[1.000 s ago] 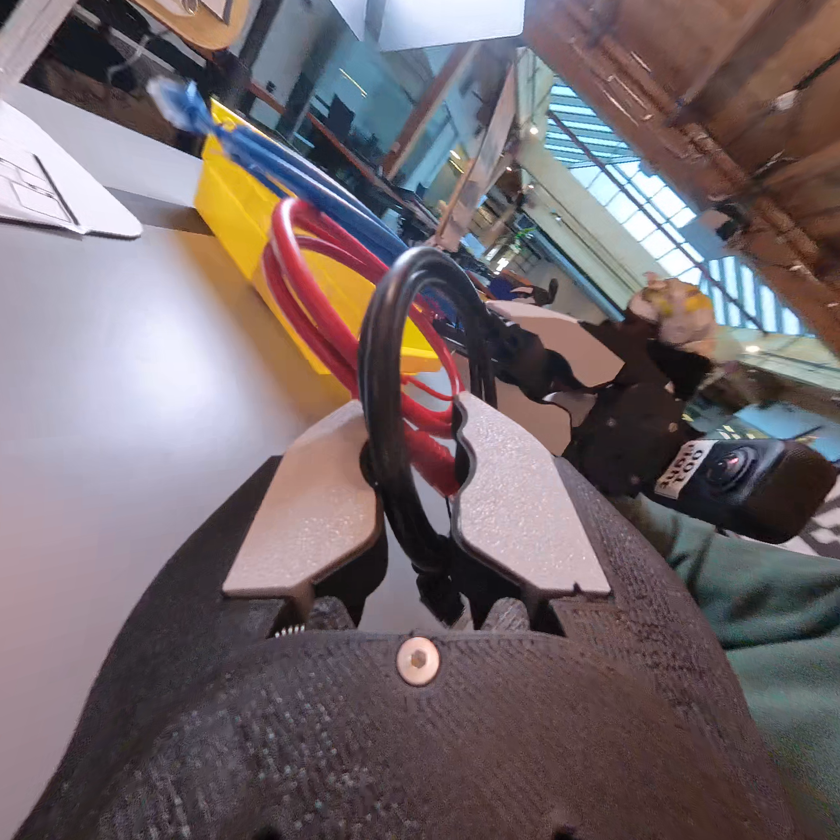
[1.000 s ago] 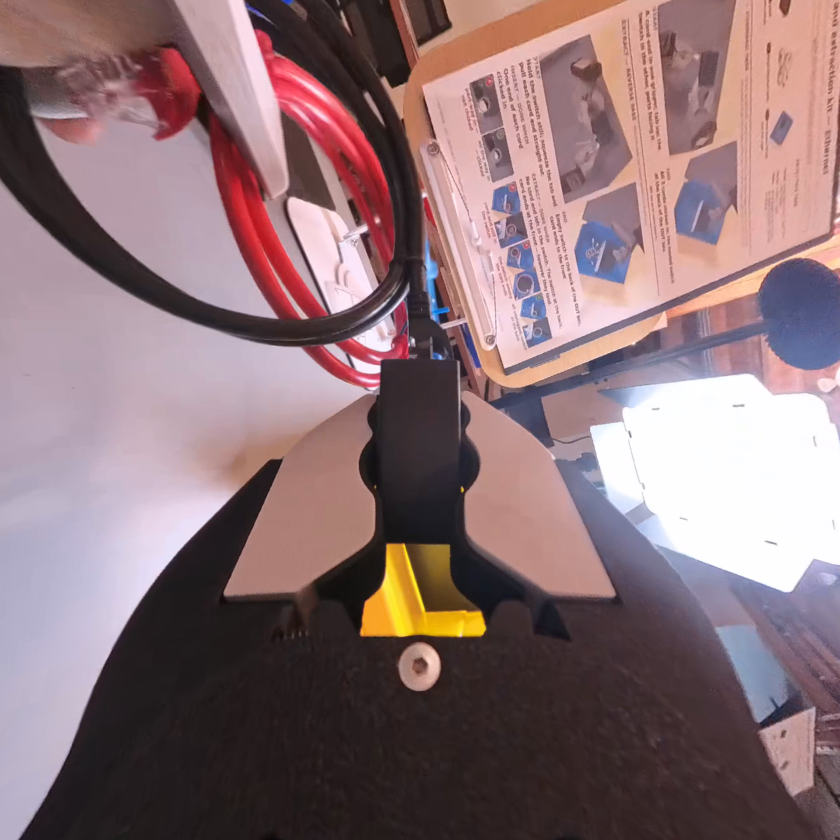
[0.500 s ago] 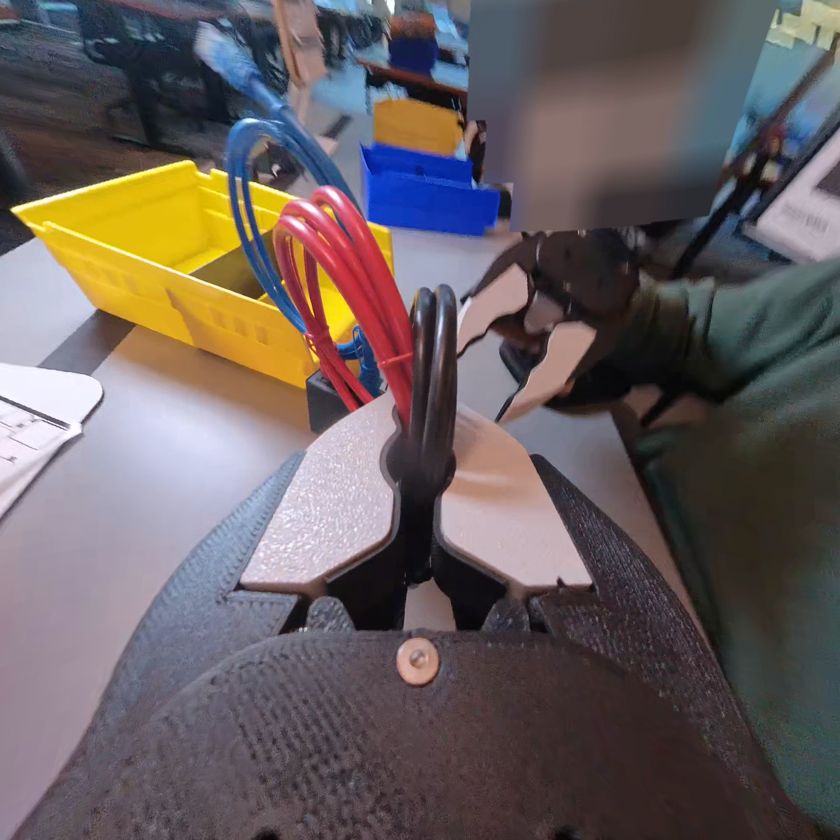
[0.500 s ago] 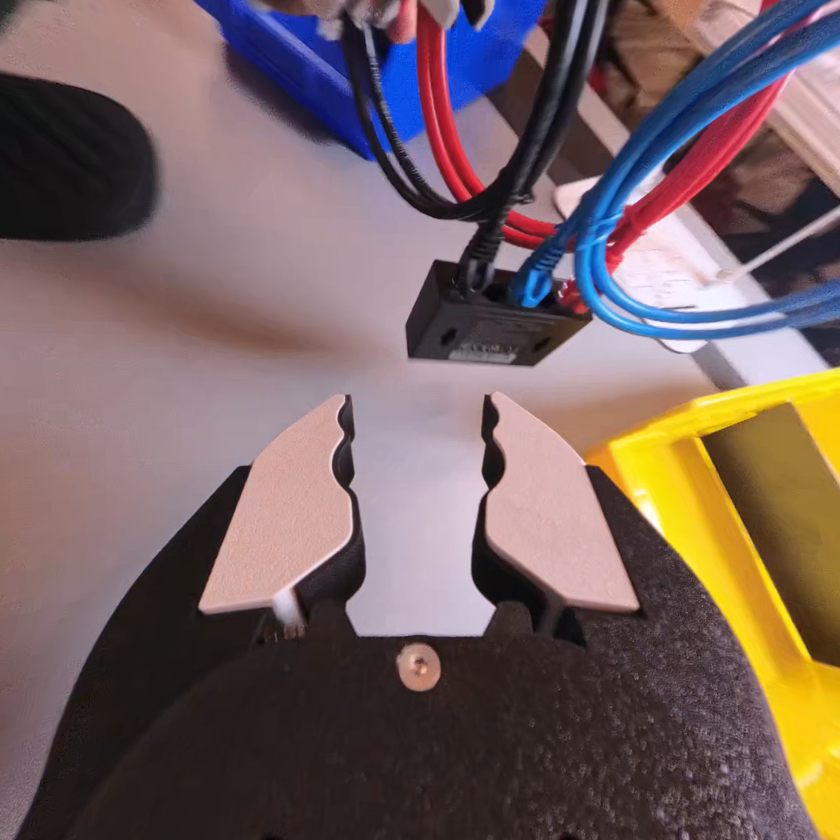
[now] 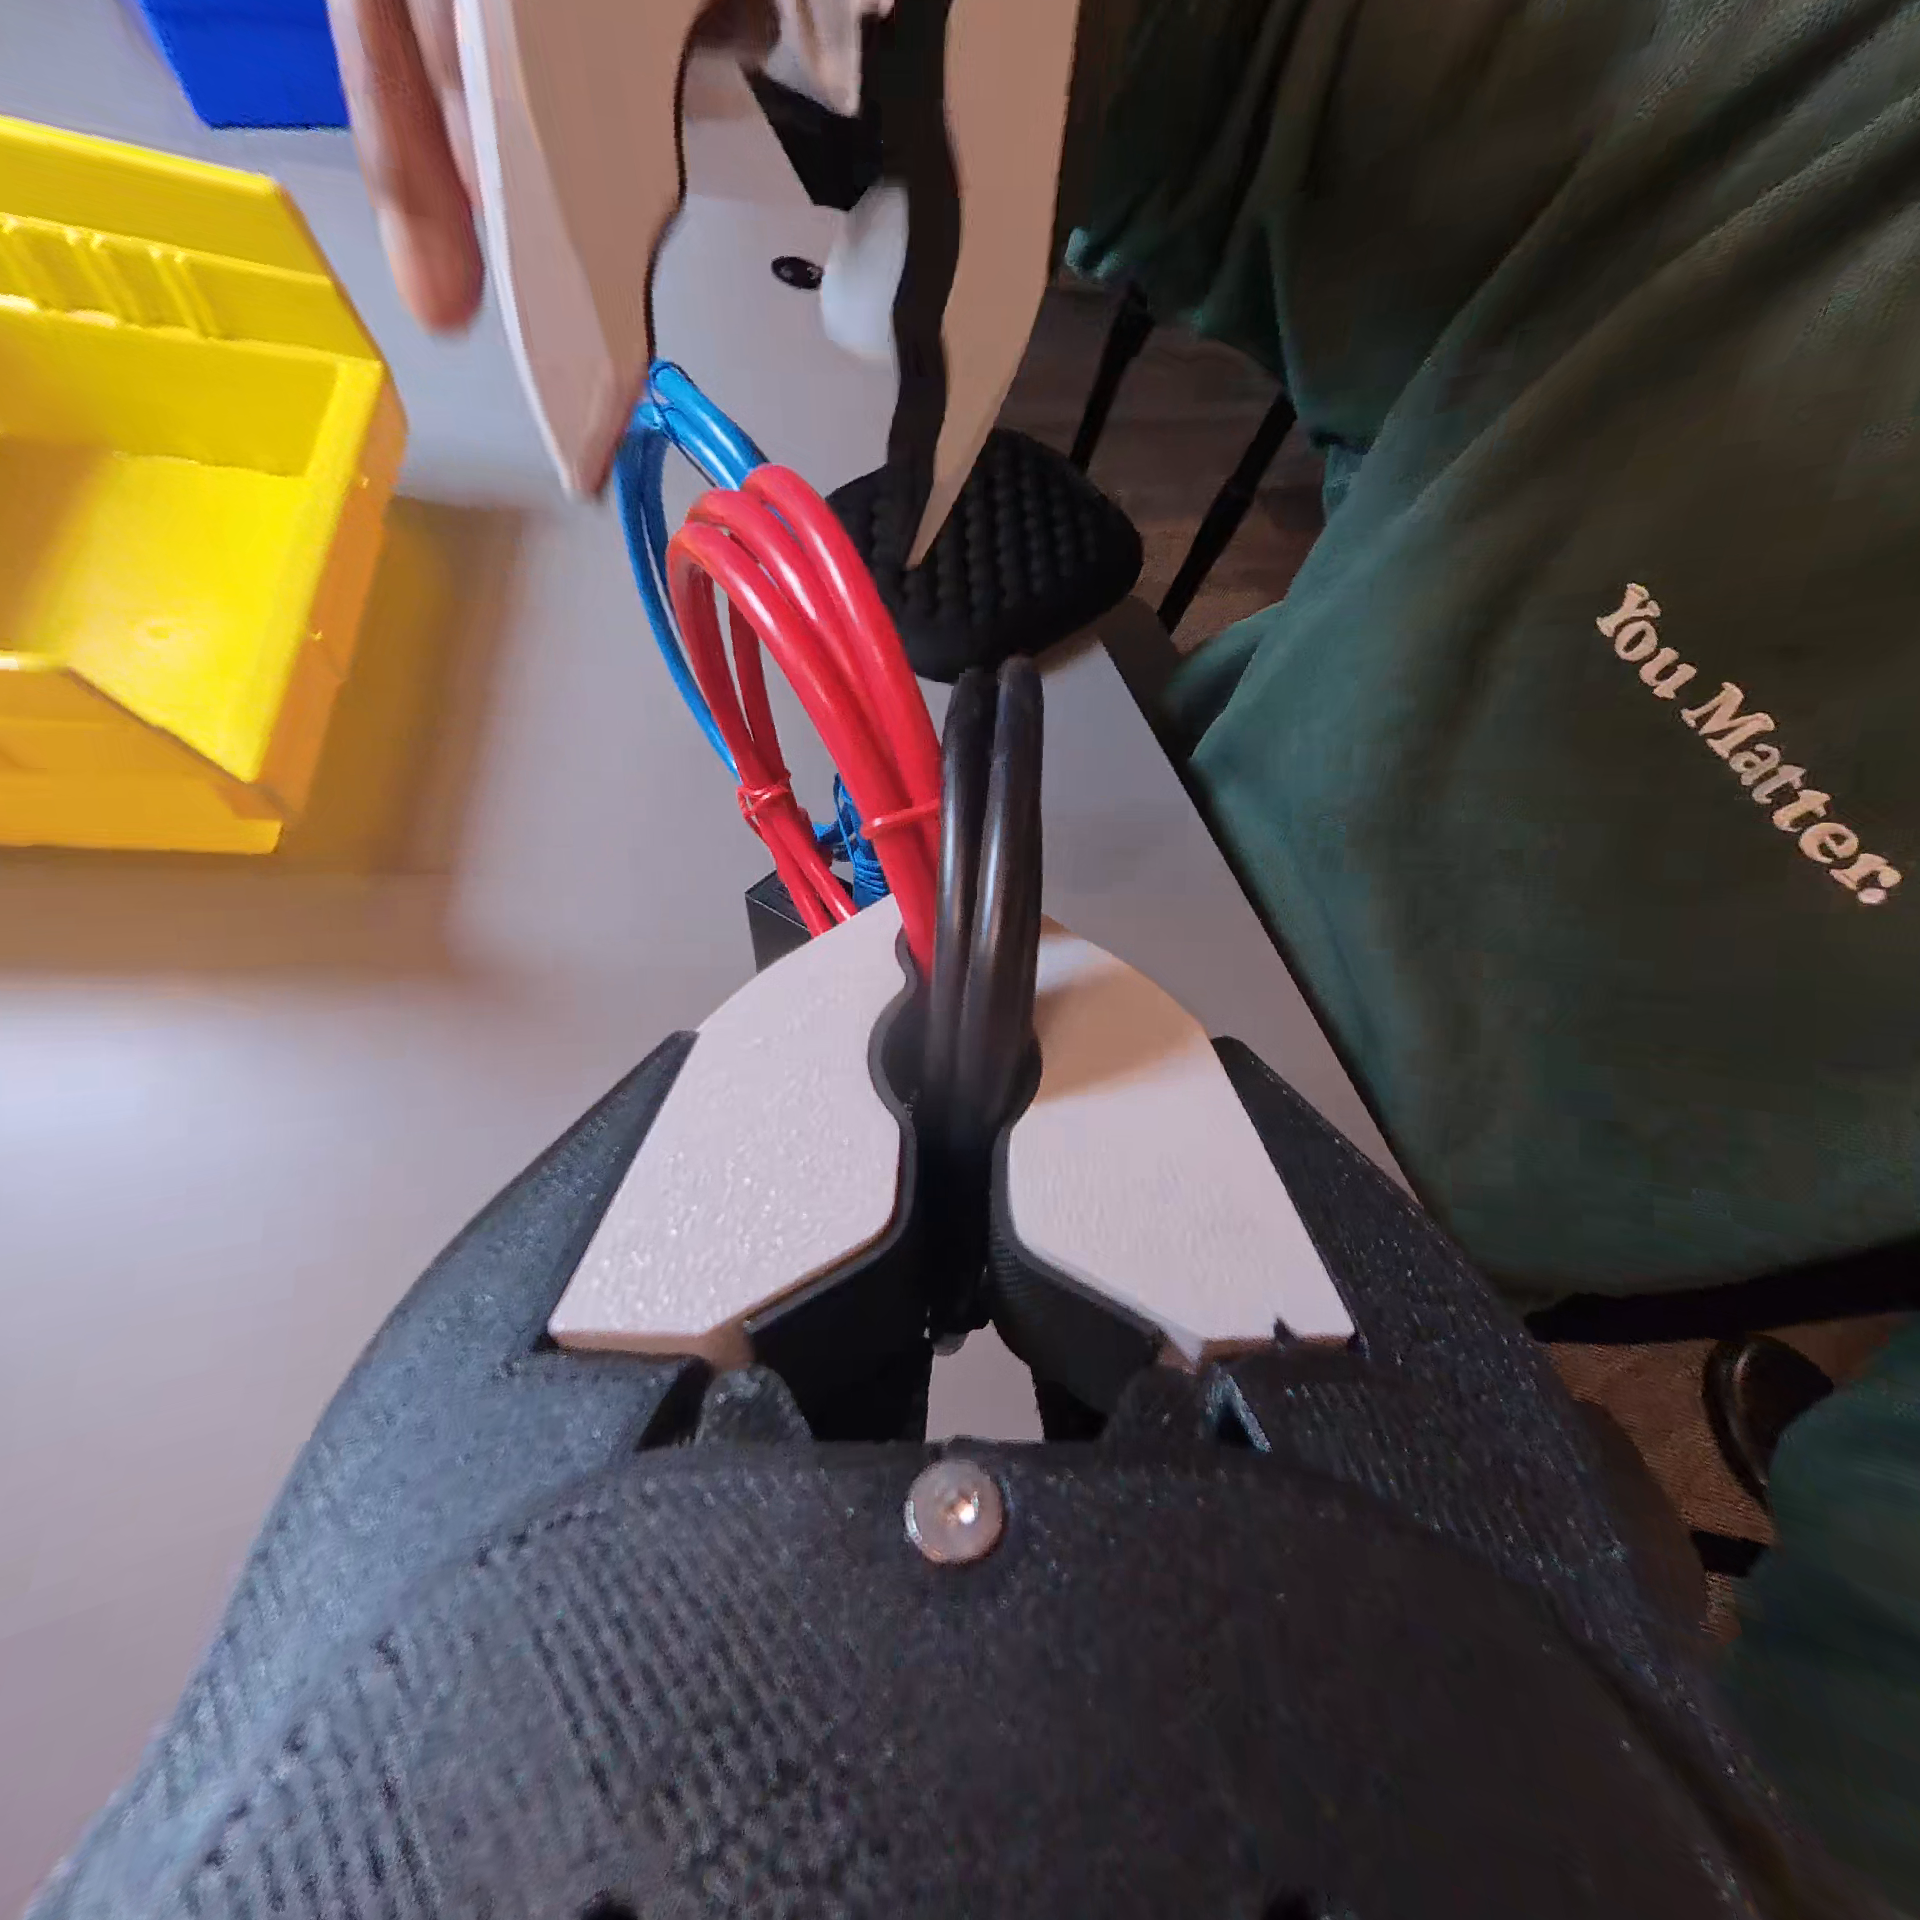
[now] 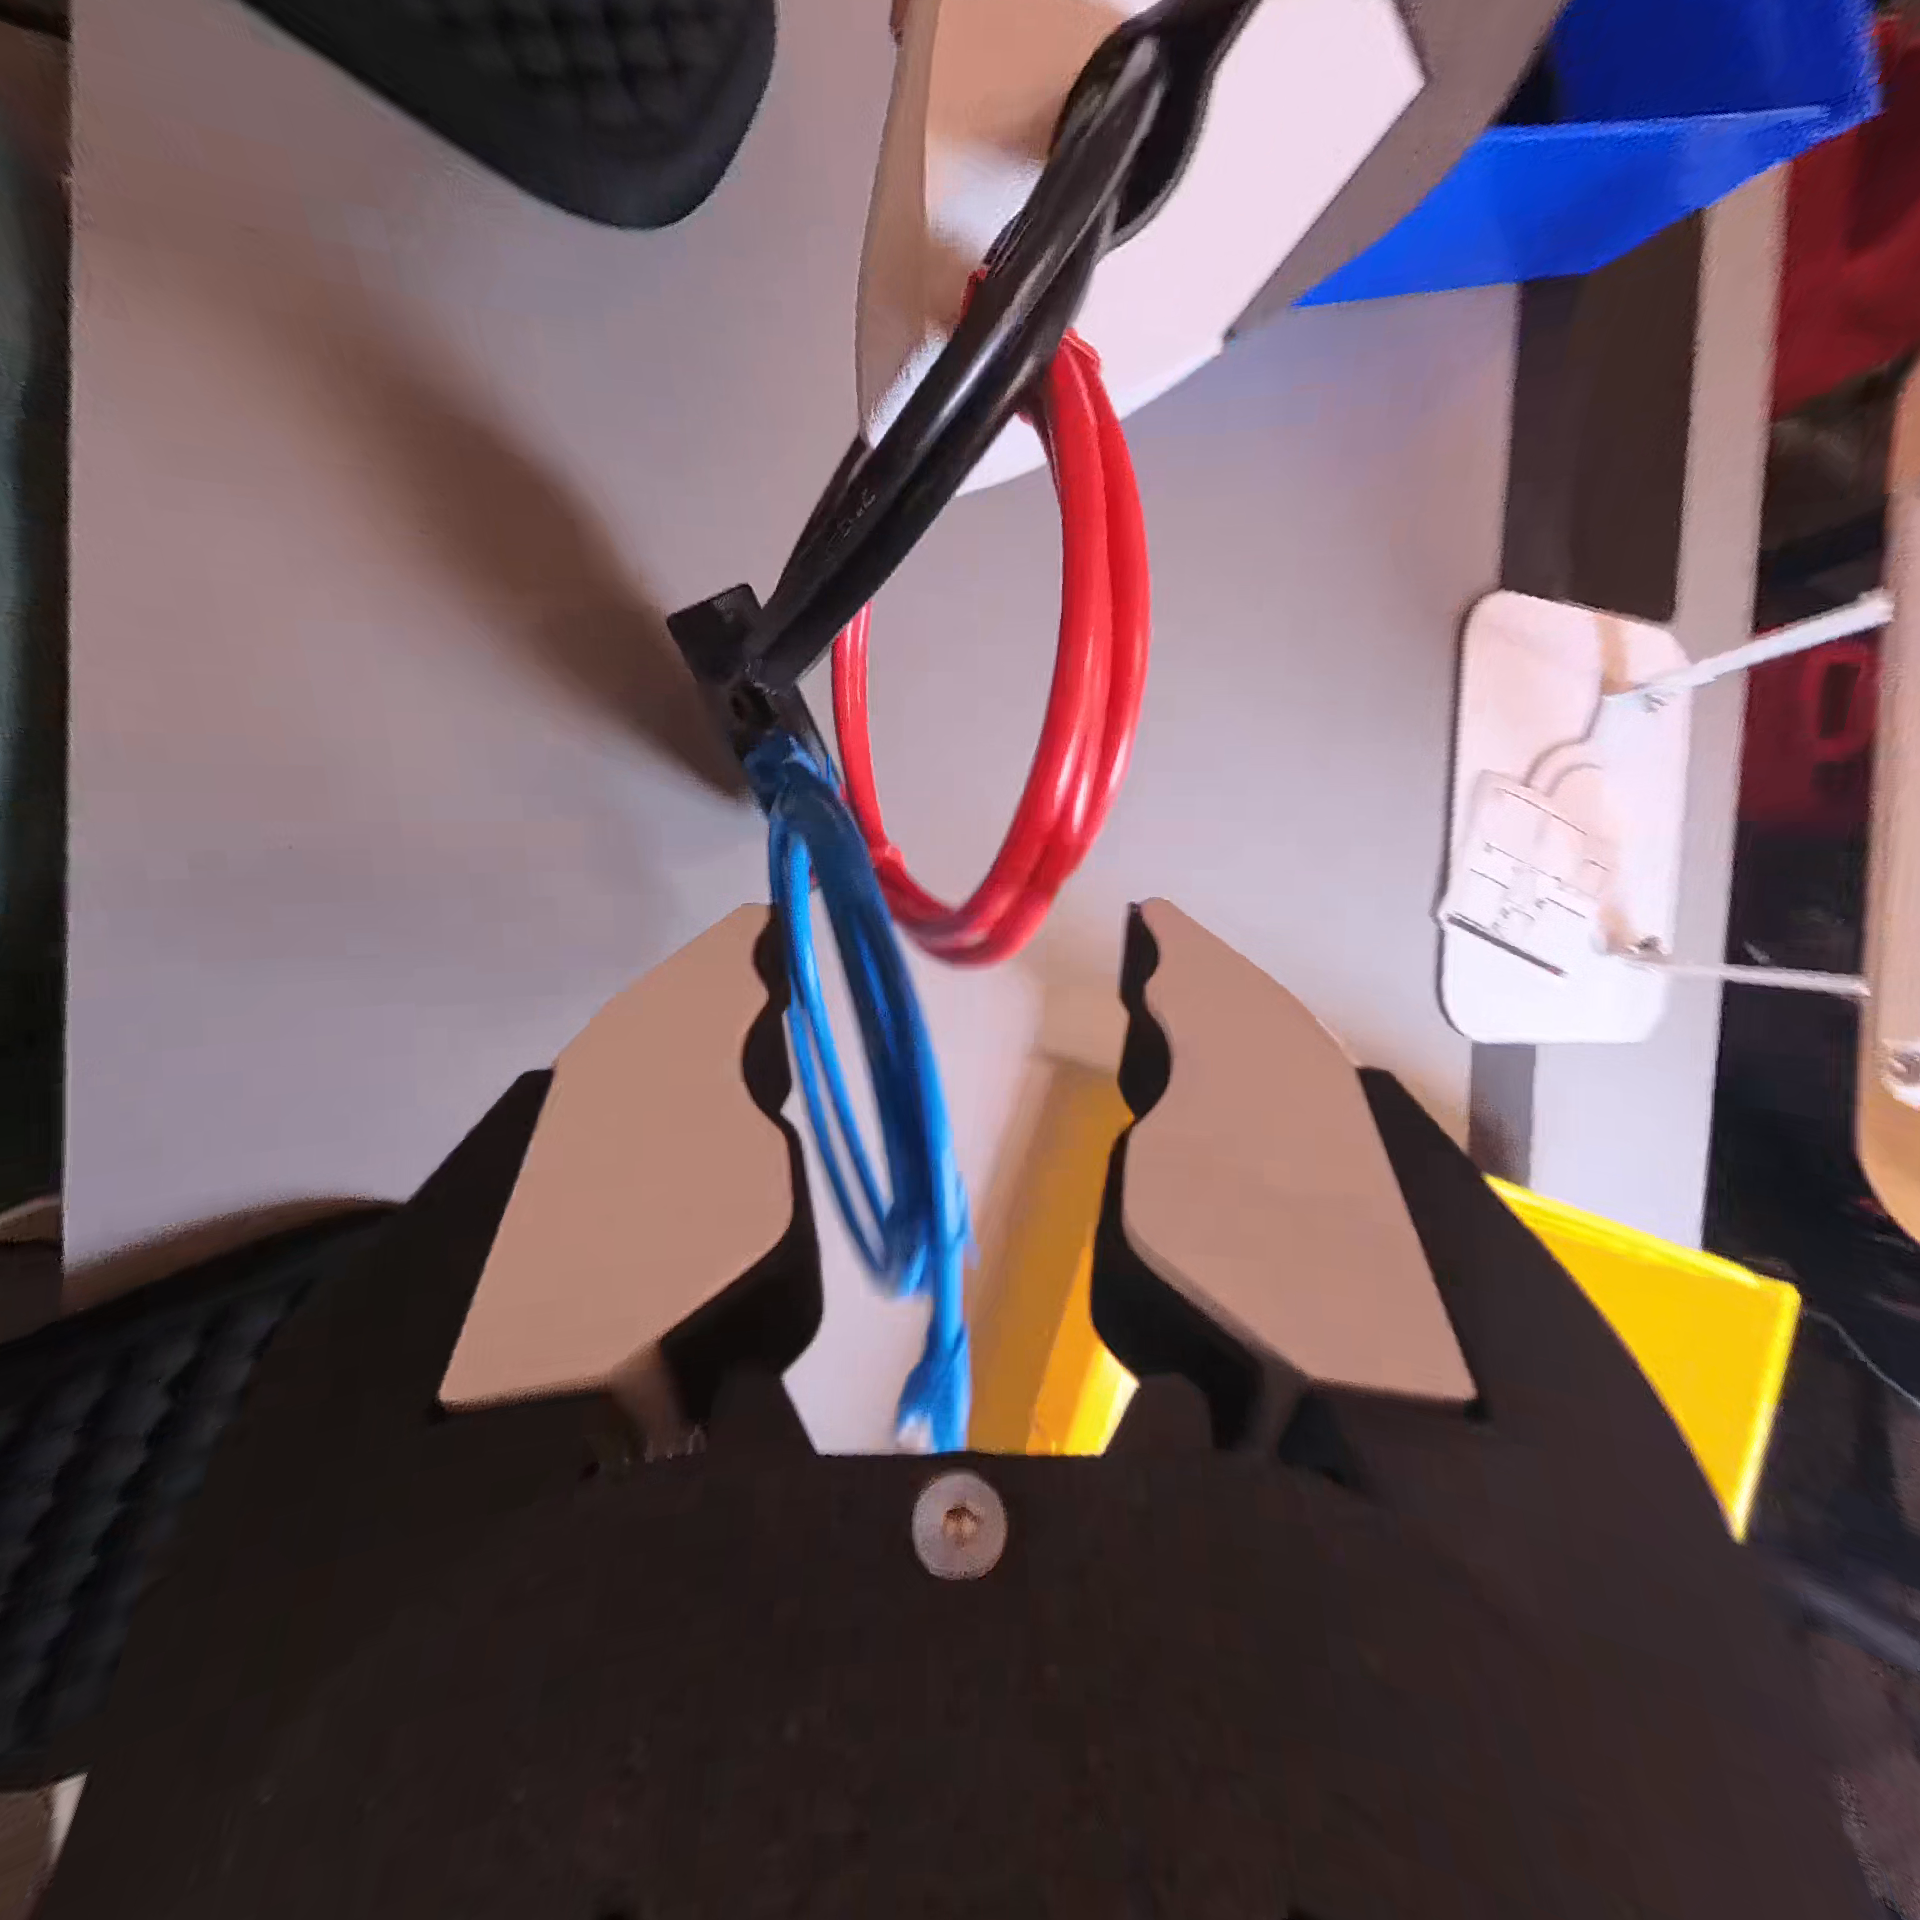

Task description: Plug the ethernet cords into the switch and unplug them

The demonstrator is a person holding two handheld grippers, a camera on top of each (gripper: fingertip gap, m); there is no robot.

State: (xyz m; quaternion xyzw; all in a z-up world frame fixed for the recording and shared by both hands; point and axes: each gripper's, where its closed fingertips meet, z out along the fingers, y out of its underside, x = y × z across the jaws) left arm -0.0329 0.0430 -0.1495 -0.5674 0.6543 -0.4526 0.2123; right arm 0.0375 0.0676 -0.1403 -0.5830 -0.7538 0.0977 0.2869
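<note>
My left gripper (image 5: pixel 971 966) is shut on the loop of a black cord (image 5: pixel 987 790). That cord runs to a small black switch (image 6: pixel 727 655), which seems to hang just above the grey table (image 6: pixel 364 520). A coiled red cord (image 6: pixel 1091 675) and a coiled blue cord (image 6: pixel 862 1039) are also plugged into the switch. My right gripper (image 6: pixel 951 935) is open, and the blue coil passes between its fingers, close to the left one. In the left wrist view the right gripper's fingers (image 5: pixel 561 260) hang over the blue cord (image 5: pixel 665 499) and red cord (image 5: pixel 821 665). The switch (image 5: pixel 774 914) peeks out behind my left finger.
A yellow bin (image 5: pixel 156 520) stands left of the cords and shows under my right gripper (image 6: pixel 1610 1320). A blue bin (image 6: pixel 1662 156) is at the far side. A white card on wire stands (image 6: pixel 1558 810) lies near the table seam. A person's green sleeve (image 5: pixel 1558 727) is at the table edge. Tip to tip, the grippers are about 8 cm apart.
My right gripper let go of the switch, opened, and moved over the blue coil. My left gripper kept the black cord and swung round with it.
</note>
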